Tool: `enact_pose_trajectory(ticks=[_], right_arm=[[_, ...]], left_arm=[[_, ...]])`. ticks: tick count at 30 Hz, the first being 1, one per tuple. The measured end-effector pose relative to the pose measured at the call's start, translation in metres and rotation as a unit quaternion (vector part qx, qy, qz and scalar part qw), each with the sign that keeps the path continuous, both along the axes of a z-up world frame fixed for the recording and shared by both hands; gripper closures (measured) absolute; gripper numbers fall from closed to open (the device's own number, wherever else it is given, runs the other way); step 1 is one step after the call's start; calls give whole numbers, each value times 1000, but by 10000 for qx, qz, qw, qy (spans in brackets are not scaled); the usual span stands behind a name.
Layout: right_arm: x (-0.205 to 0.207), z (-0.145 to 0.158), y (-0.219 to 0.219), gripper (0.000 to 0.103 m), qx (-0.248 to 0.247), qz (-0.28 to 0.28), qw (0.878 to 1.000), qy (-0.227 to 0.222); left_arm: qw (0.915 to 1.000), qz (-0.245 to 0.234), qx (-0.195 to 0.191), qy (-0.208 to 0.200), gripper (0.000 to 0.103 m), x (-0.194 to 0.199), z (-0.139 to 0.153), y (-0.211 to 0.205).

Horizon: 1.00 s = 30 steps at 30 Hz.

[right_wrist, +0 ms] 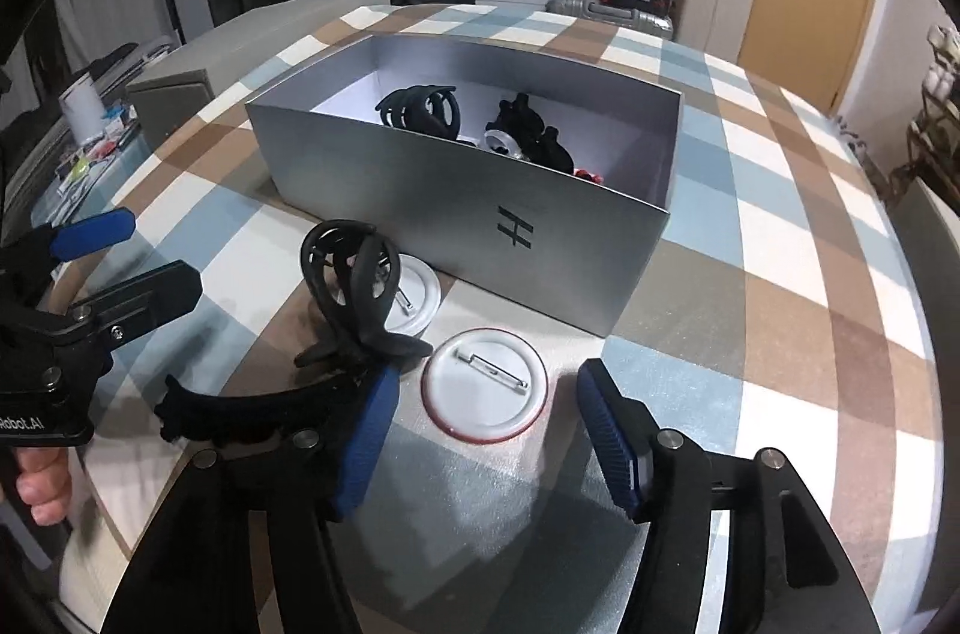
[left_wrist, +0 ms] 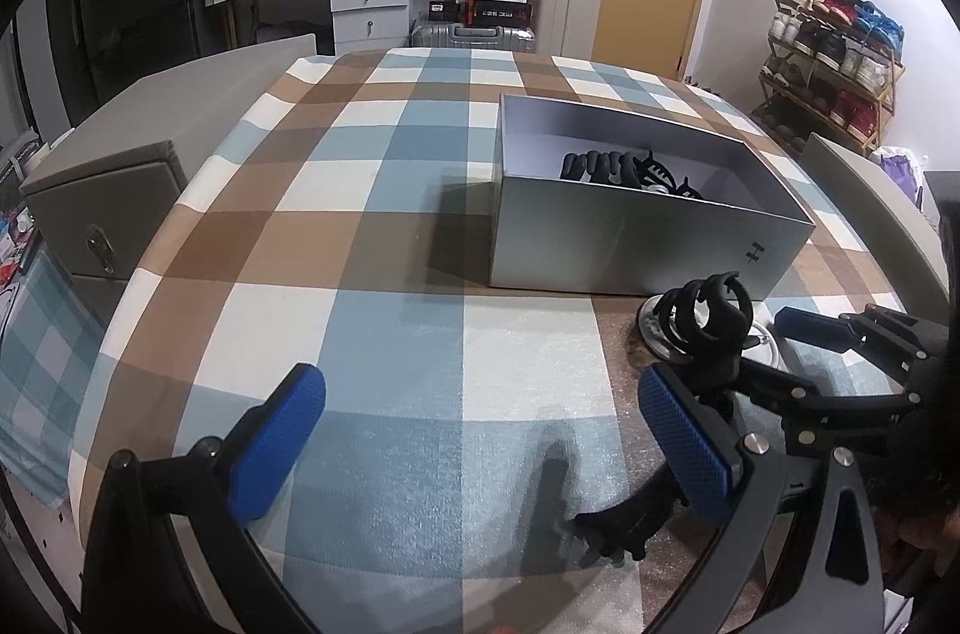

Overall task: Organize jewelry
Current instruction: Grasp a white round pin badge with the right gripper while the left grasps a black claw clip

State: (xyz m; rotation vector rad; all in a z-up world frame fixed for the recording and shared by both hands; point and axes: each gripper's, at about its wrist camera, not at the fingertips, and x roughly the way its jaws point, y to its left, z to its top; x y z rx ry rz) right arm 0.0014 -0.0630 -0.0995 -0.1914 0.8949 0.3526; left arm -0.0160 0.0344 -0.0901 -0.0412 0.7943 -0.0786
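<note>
A silver open box (right_wrist: pixel 480 214) stands on the checked tablecloth and holds black hair claws (right_wrist: pixel 423 109) and a badge; it also shows in the left wrist view (left_wrist: pixel 630 244). In front of it a black hair claw (right_wrist: pixel 351 286) stands over a white pin badge (right_wrist: pixel 414 298). A second white badge (right_wrist: pixel 486 385), pin side up, lies between the fingers of my right gripper (right_wrist: pixel 486 430), which is open and empty. A flat black claw clip (right_wrist: pixel 240 409) lies to its left. My left gripper (left_wrist: pixel 480 448) is open and empty, left of the standing claw (left_wrist: pixel 711 319).
A grey cabinet (left_wrist: pixel 108 214) with a brass latch stands off the table's left edge. Drawers, suitcases and a shoe rack (left_wrist: pixel 834 58) fill the room behind. The left gripper shows at the left edge of the right wrist view (right_wrist: pixel 108 262).
</note>
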Motion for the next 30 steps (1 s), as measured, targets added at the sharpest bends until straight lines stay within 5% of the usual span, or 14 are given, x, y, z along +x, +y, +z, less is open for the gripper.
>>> enact_pose_trajectory(ticks=[3,17,30], right_arm=[[-3,1,-1,62,-10,50,10000,-66],[-15,11,-34,62,465,-290,9983,-188],[-16,17,-69,62,513,-713,9958,-275]], left_arm=[[10000,-15,-9,6,1,0,0,-1],[9977,-649,-184,-31,1,7,14,-27],[9881,-1306,-417,695,2,36,5,-68]])
